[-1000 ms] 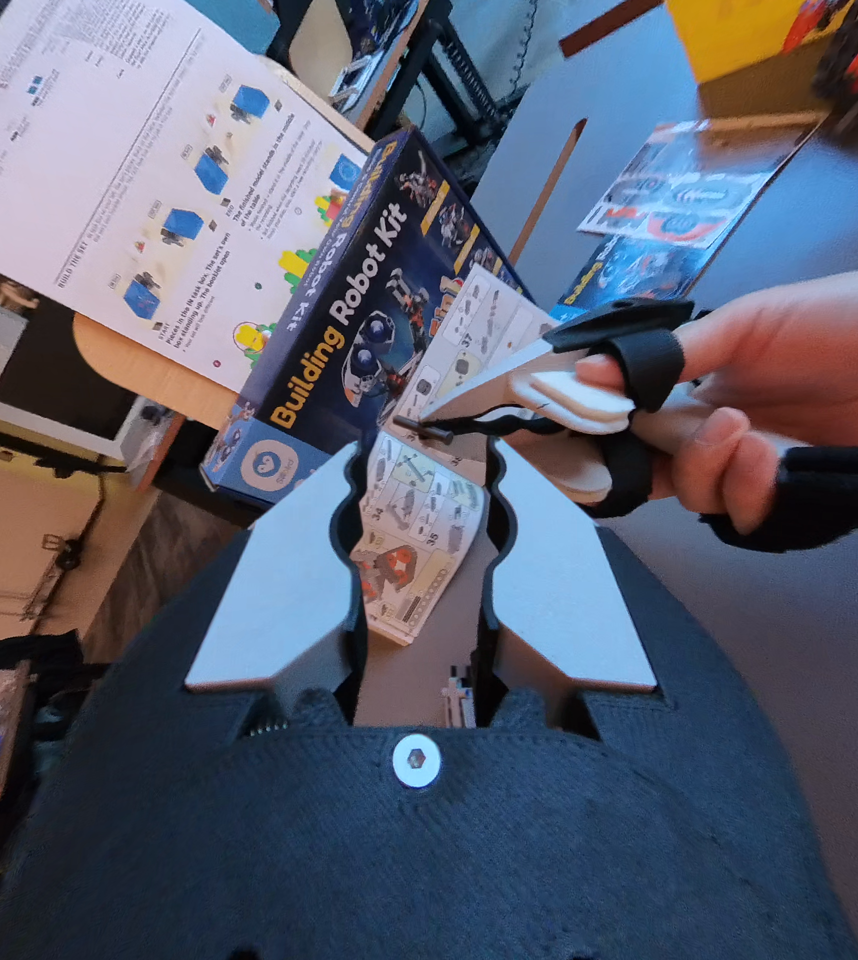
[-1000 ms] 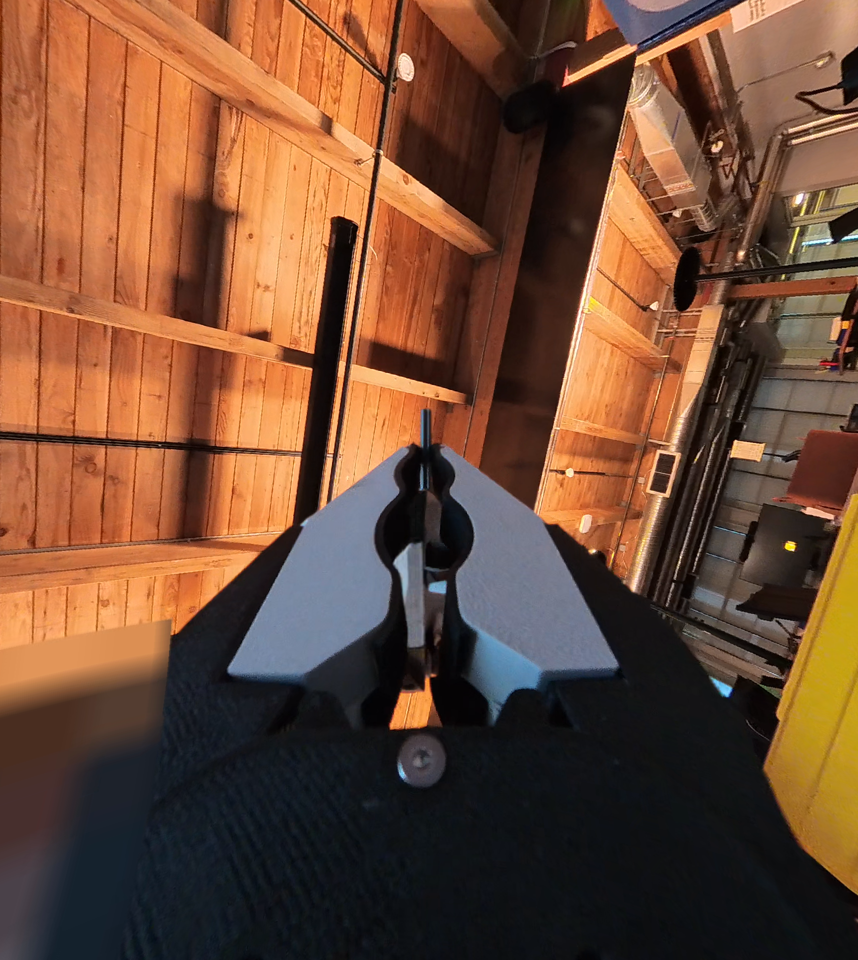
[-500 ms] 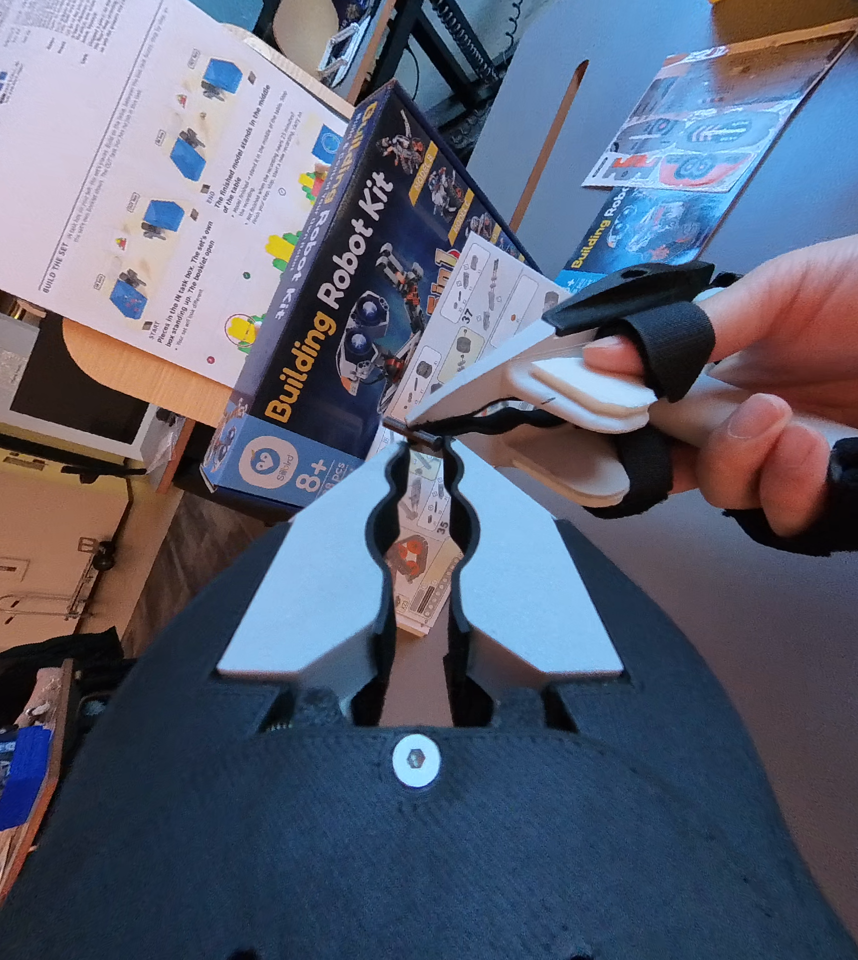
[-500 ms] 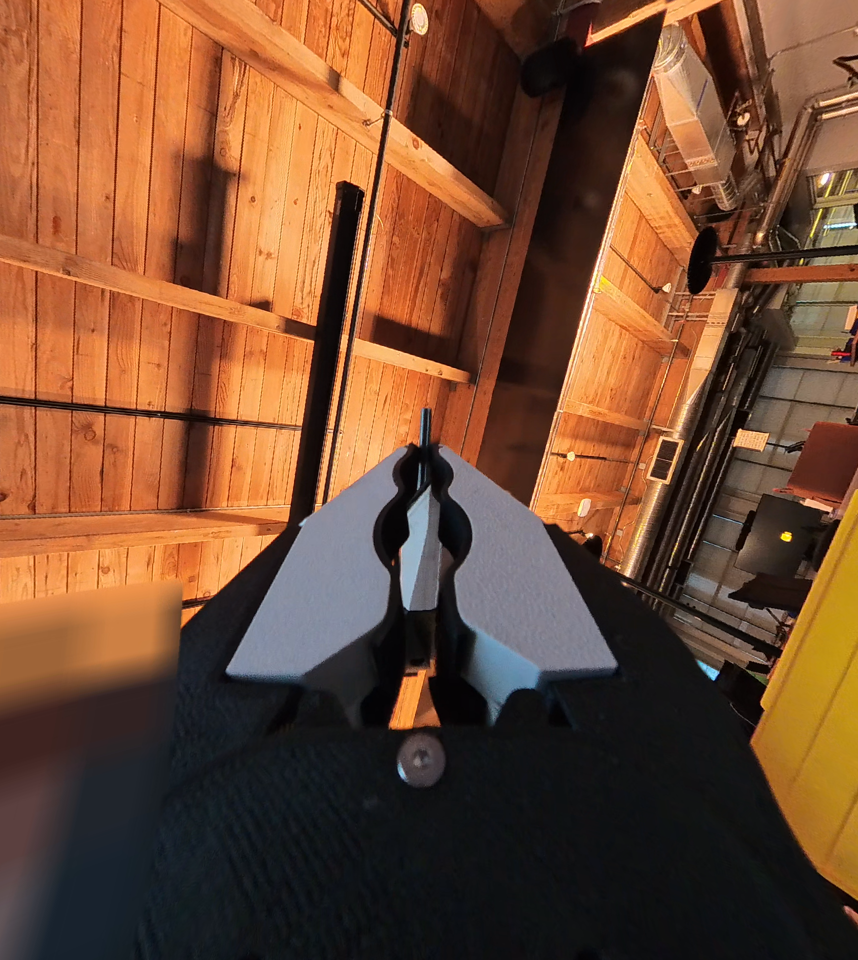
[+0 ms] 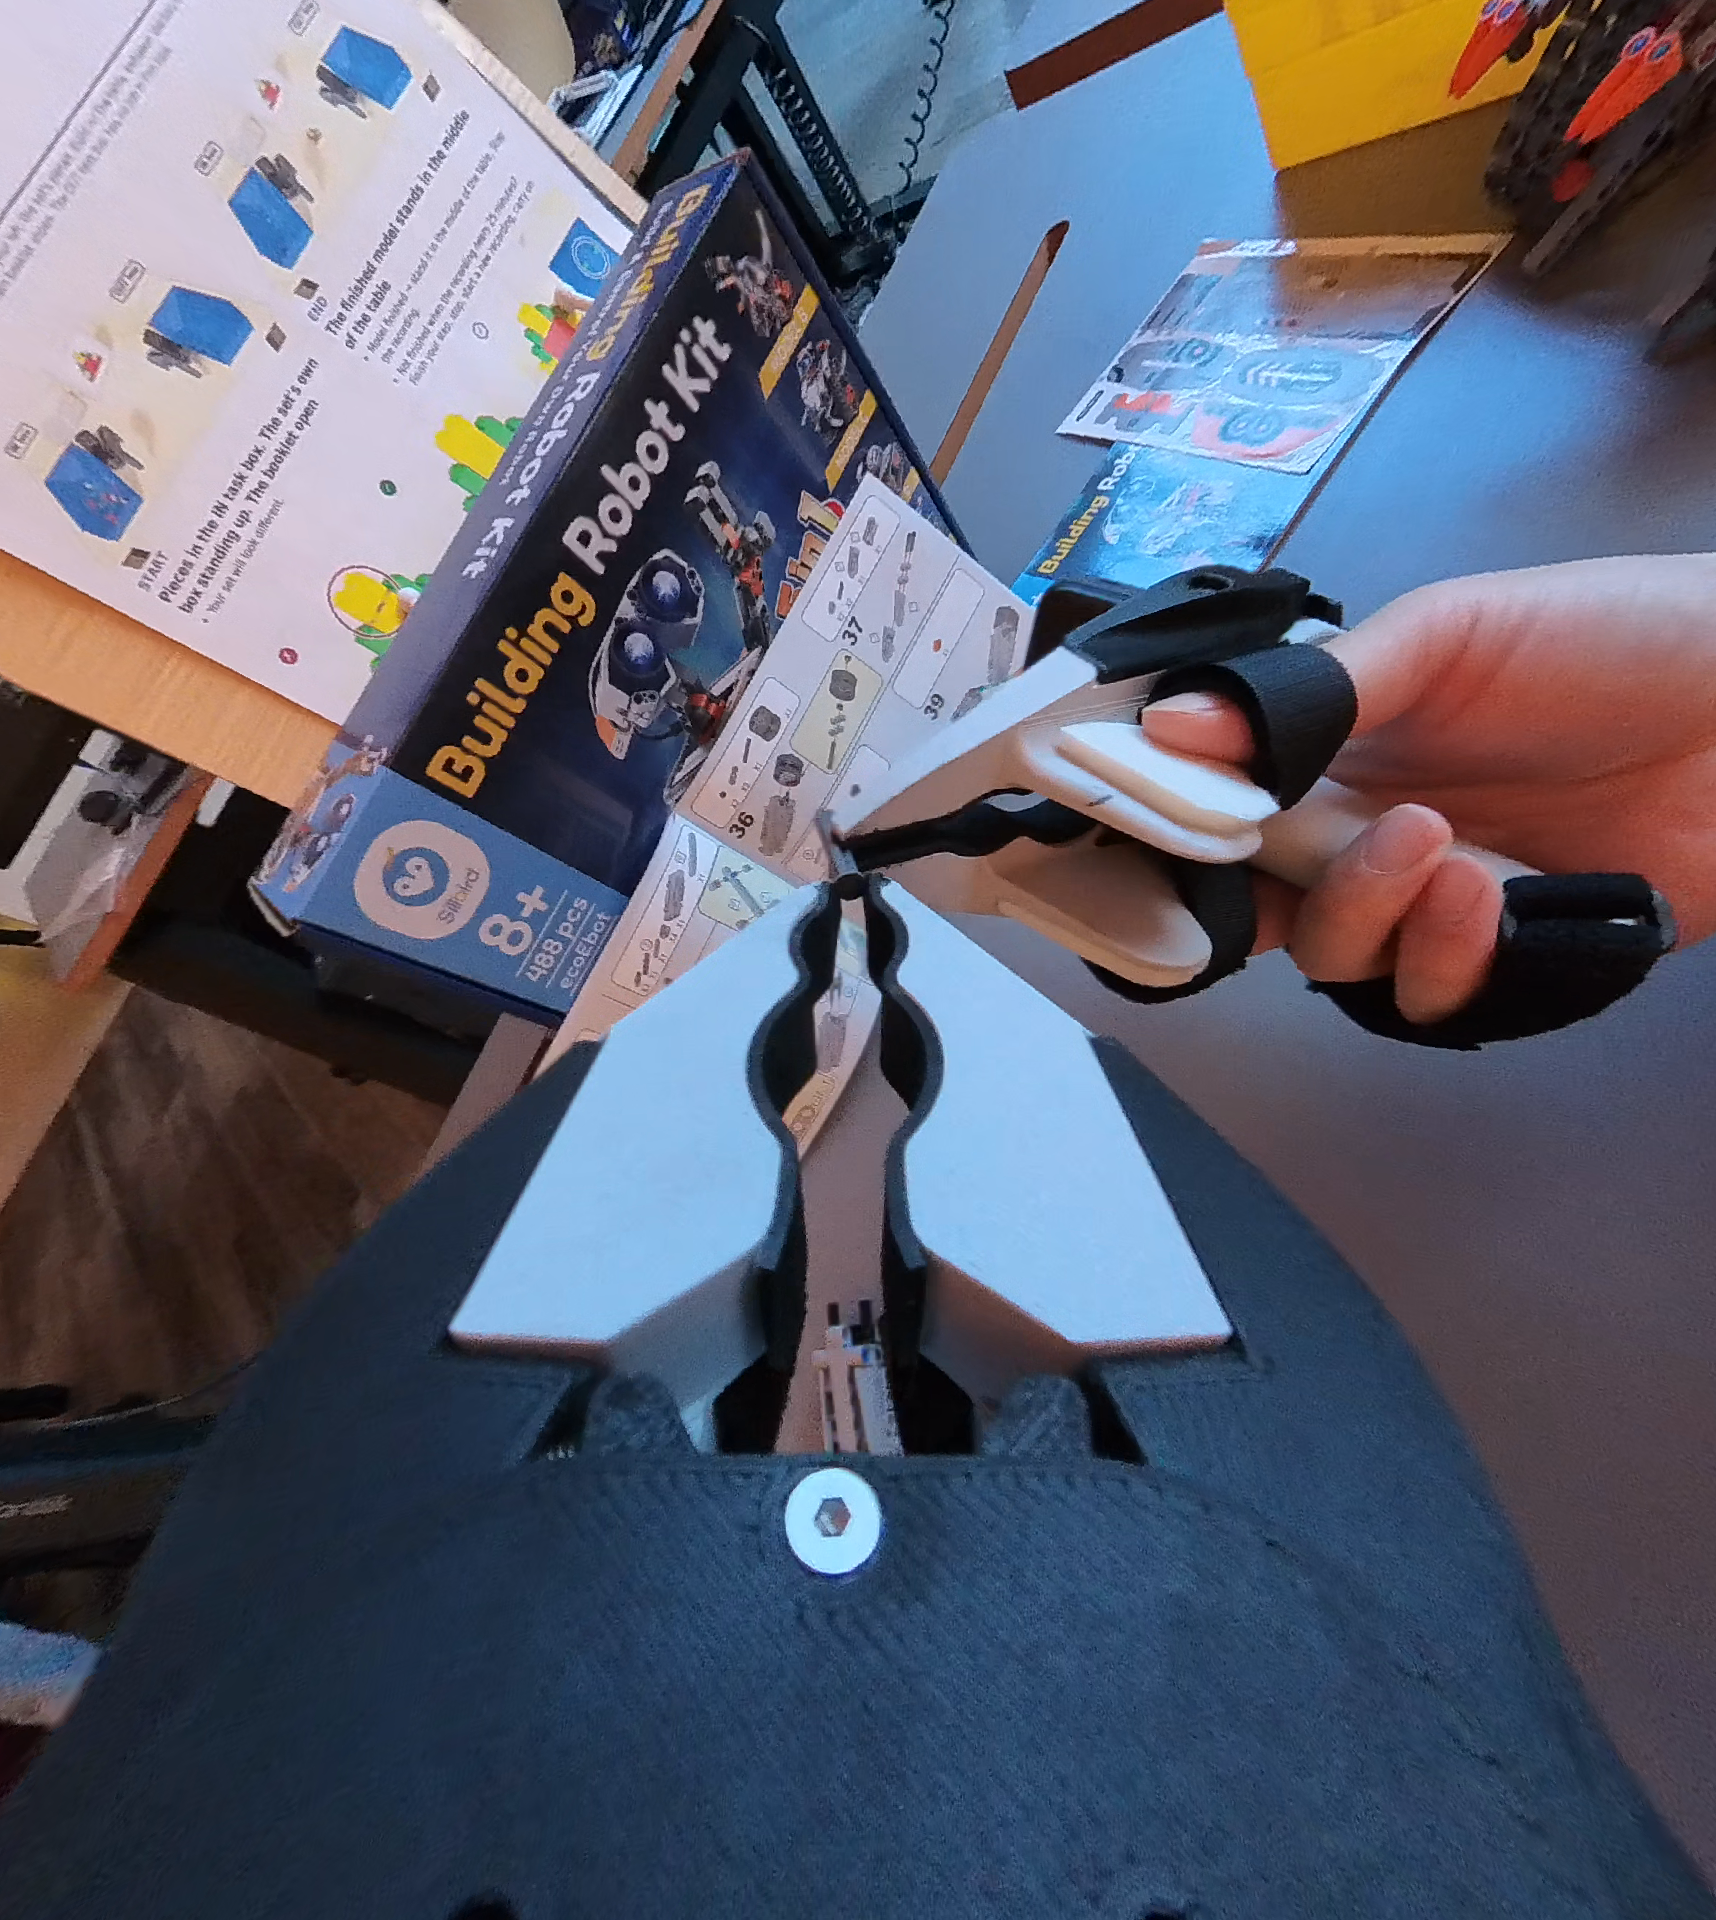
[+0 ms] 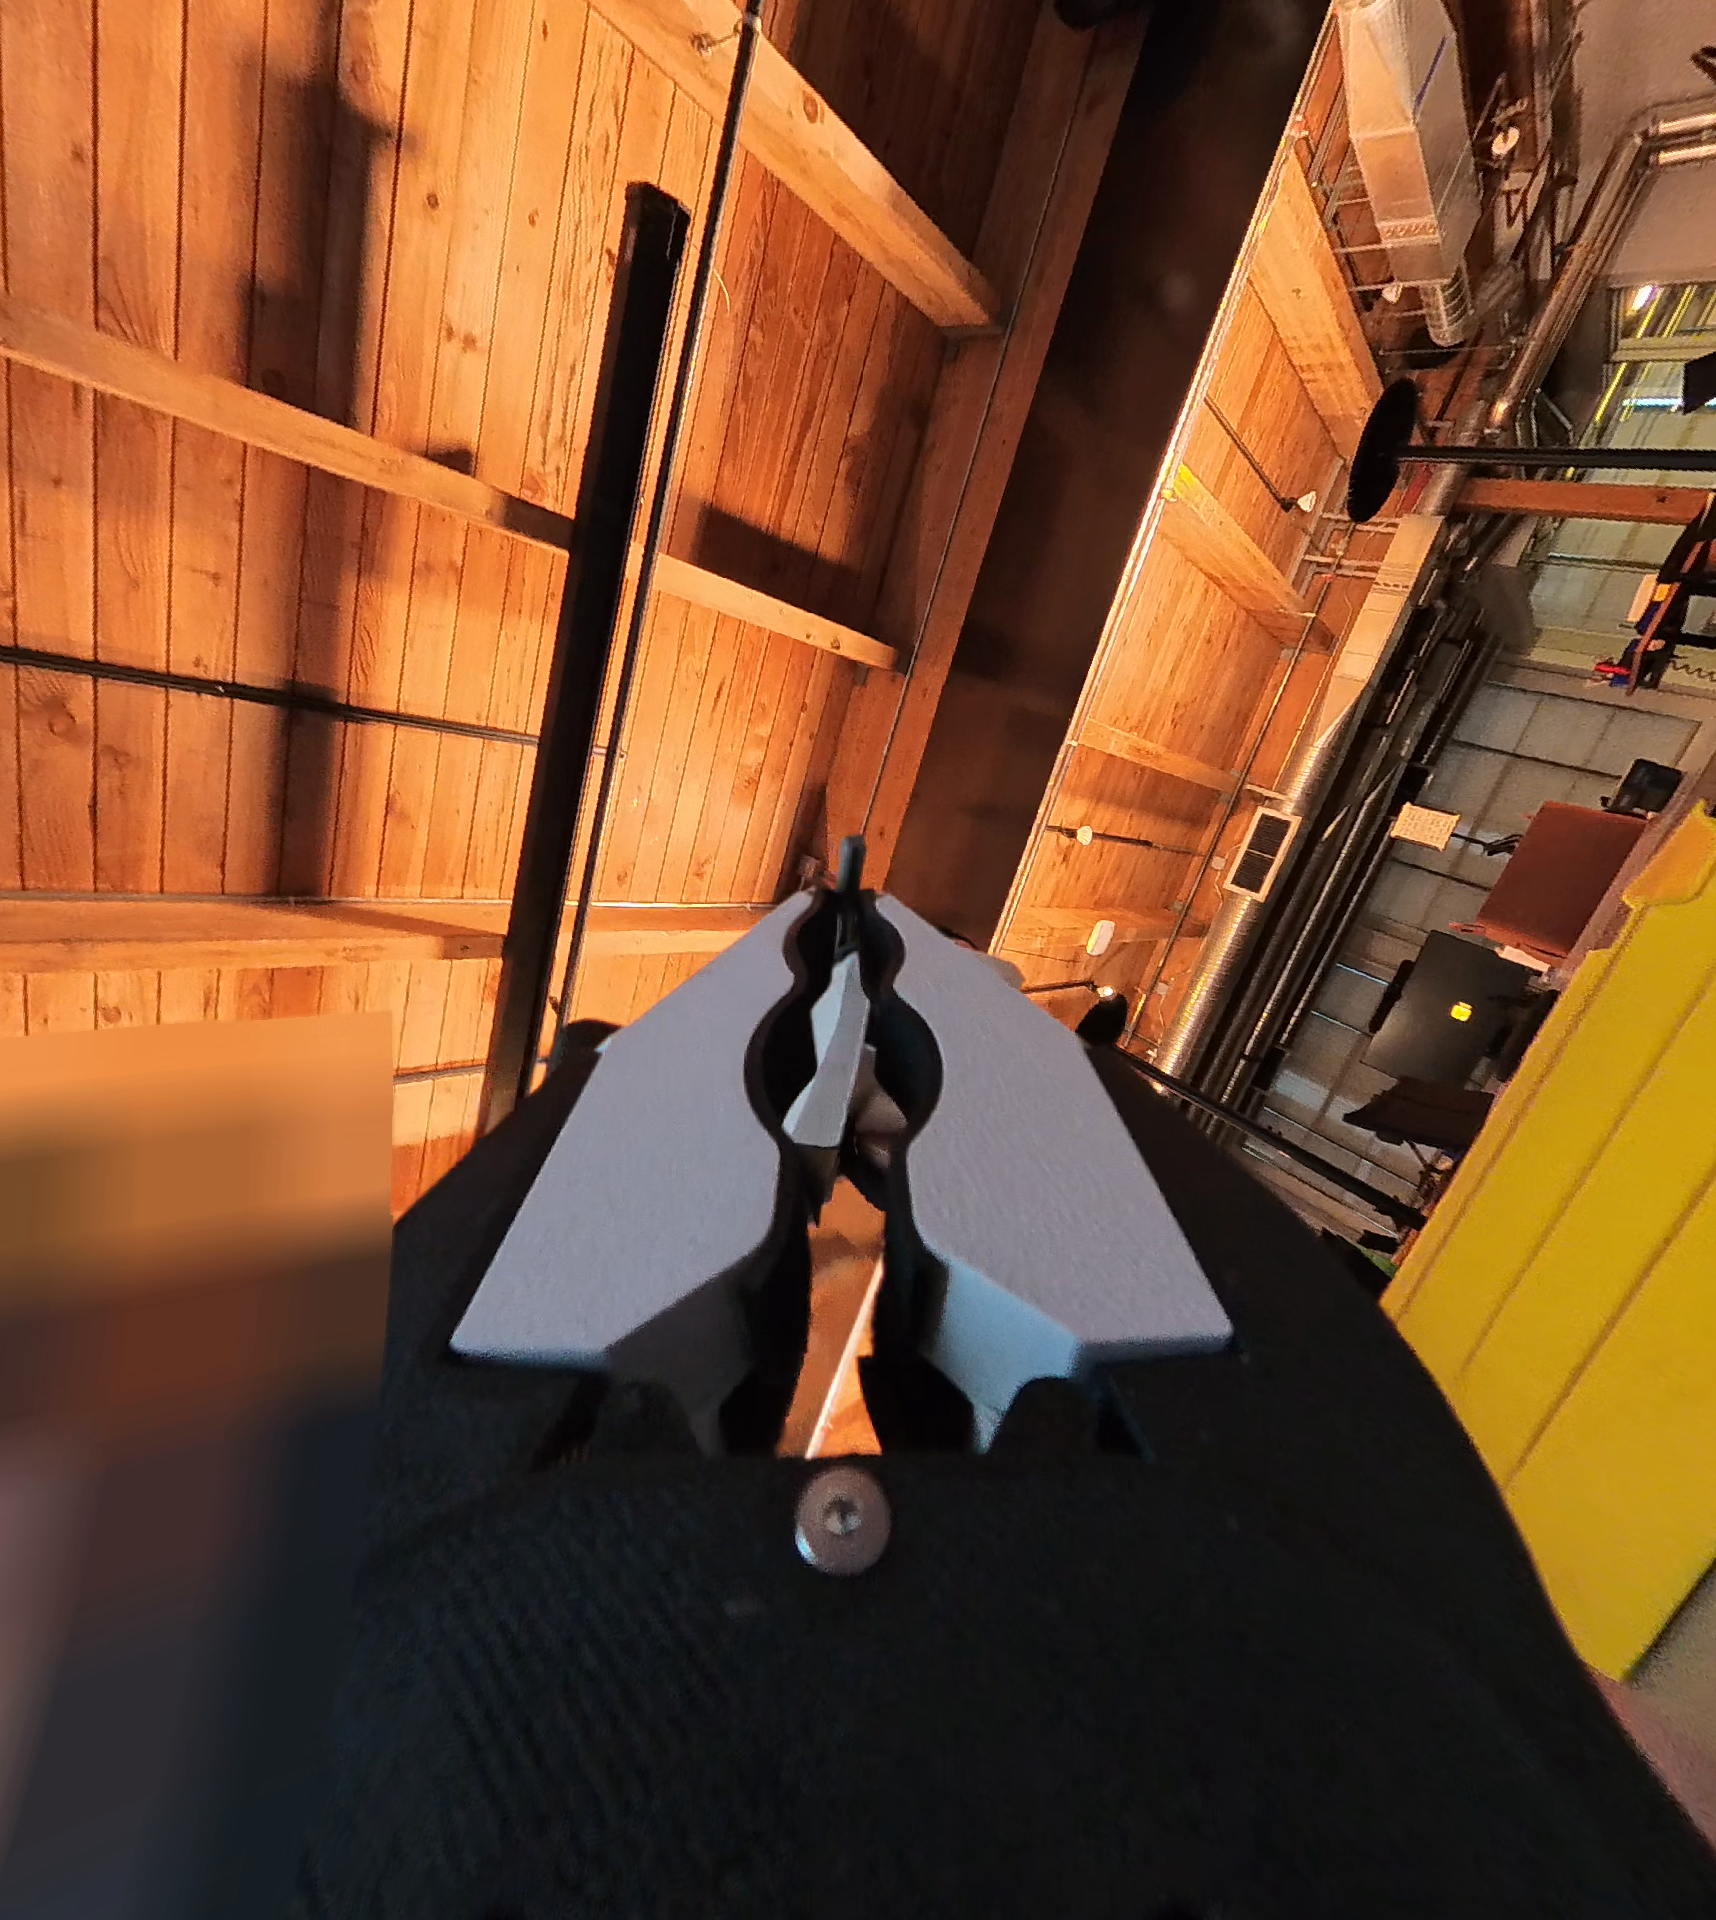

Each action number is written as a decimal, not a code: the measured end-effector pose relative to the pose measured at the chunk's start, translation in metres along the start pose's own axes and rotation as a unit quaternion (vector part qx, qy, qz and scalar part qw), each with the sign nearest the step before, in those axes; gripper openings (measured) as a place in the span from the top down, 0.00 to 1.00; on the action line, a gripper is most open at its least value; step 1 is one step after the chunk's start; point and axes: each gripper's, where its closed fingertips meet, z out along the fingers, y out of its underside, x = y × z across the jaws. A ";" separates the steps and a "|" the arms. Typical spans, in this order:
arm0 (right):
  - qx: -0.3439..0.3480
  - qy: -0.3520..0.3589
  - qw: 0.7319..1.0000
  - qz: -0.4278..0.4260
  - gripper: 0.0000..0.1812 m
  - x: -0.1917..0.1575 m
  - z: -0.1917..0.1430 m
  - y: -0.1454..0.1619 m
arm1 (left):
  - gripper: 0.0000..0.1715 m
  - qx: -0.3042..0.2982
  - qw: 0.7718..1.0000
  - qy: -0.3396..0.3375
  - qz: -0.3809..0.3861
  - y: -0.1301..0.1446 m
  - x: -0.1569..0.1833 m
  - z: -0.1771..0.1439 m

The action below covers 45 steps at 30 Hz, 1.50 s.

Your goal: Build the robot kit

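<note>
Left wrist view is showing a small black pin [image 5: 846, 854] sitting just above the middle of the frame, where the left gripper [image 5: 848, 891] is pinching its lower end, the two grey fingers [image 5: 688, 1132] drawn almost together at their tips. The pin's upper end is meeting the tip of the right gripper [image 5: 838, 831], a white tool reaching in from the right with a person's hand [image 5: 1519, 748] strapped into it by black bands. Behind the pin an open instruction booklet [image 5: 864, 665] is leaning against a dark blue kit box [image 5: 563, 623], which is lying on the grey table [image 5: 1456, 1247]; a white printed sheet [image 5: 158, 260] is filling the upper left, and a sticker sheet [image 5: 1238, 364] is lying at the upper right. Right wrist view is pointing up at a wooden plank ceiling [image 6: 210, 416], with a yellow bin [image 6: 1612, 1247] at the right edge; its own gripper [image 6: 846, 902] is pressing together on the same thin black pin [image 6: 850, 868], which is poking out past the tips.
</note>
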 end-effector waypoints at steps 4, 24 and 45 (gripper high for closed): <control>-0.013 -0.001 1.000 -0.008 0.99 0.001 0.000 0.002 | 0.99 0.018 0.999 0.021 -0.026 0.000 0.001 -0.002; -0.034 0.017 0.999 -0.026 0.99 0.011 -0.002 0.009 | 0.87 0.033 0.995 0.051 -0.078 0.014 -0.005 -0.006; -0.108 0.084 0.981 -0.137 0.84 0.030 -0.003 0.021 | 0.99 0.081 0.991 0.043 -0.100 0.007 -0.019 -0.027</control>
